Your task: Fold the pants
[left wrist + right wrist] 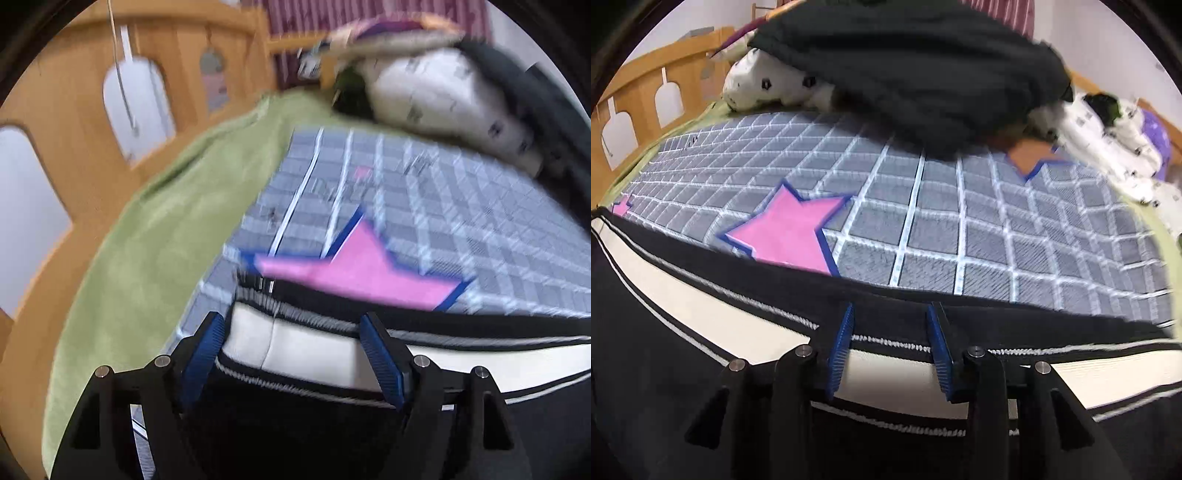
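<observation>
Right under the left tongs (pixel 291 354) lie the pants (pixel 303 354), black with a cream side stripe edged in white stitching, and those blue-padded fingers stand wide apart, straddling the stripe with nothing pinched. The left view is smeared, so I'd guess things are on the move. The right tongs (pixel 890 347) sit over the same pants (pixel 701 325), jaws at a narrower gap, part open, the striped edge running between the pads; whether they touch cloth, I cannot tell. My read: this is the start of a fold, both tongs lining up along one long edge. The next move calls for both to close on that striped edge together, lift evenly, and carry it across without bunching the fabric.

Just beyond the tongs, the grey checked bedspread (pixel 960 229) stretches away, a pink star (pixel 790 232) just ahead of the pants' edge. Further ahead of the right tongs, a heap of dark clothing (pixel 905 81) drapes over white patterned pillows (pixel 1115 147). Off to the left of the left tongs, a green blanket (pixel 147 240) runs along the bed's side, then a wooden bed rail (pixel 74 122) with arched cut-outs, pale wall behind.
</observation>
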